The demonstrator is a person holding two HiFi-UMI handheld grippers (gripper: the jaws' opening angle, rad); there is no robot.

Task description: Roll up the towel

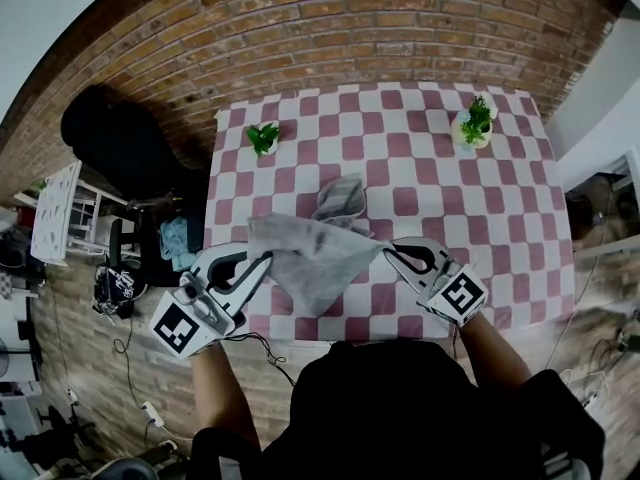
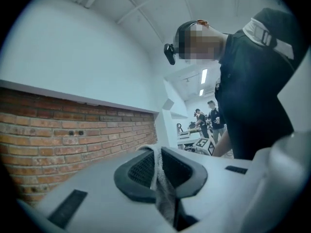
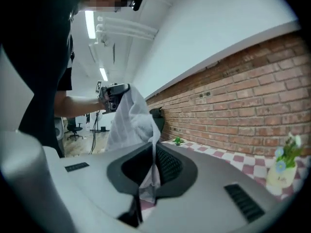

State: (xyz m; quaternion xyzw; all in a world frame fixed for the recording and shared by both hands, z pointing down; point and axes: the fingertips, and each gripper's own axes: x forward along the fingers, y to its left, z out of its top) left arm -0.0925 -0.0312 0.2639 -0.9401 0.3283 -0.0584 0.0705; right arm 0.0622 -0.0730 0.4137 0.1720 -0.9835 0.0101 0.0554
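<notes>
Two claws up over the near edge of the tabletop (image 1: 480, 218), each clamped on the same grey towel (image 1: 312, 253). From the head view, left claw (image 1: 262, 261) at about seven o'clock of the pink-and-white checked cloth (image 1: 405, 200), right claw (image 1: 392, 252) at about five o'clock. Towel stretched between them and lifted clear of the cloth, hanging slack in the middle, its top edge running from nine o'clock to three o'clock.

In the left gripper view, jaws together on a thin strip of towel, pinched upright between the dark ribbed pads (image 2: 141, 171), with more fabric trailing down toward six o'clock. In the right gripper view, jaws likewise closed on a corner, the fabric rising from the pads toward eleven o'clock and reaching across to the other claw, gripped there at the far corner.

Just beyond the lifted span, at twelve o'clock of it, a grey fold (image 1: 340, 200) lying on the checked cloth; cannot tell whether part of the same towel or a separate piece.

Farther back, two small potted plants: one (image 1: 264, 138) at eleven o'clock of the tabletop, one (image 1: 473, 123) at one o'clock, well apart. Behind them, a brick wall (image 1: 300, 28) along the far edge.
</notes>
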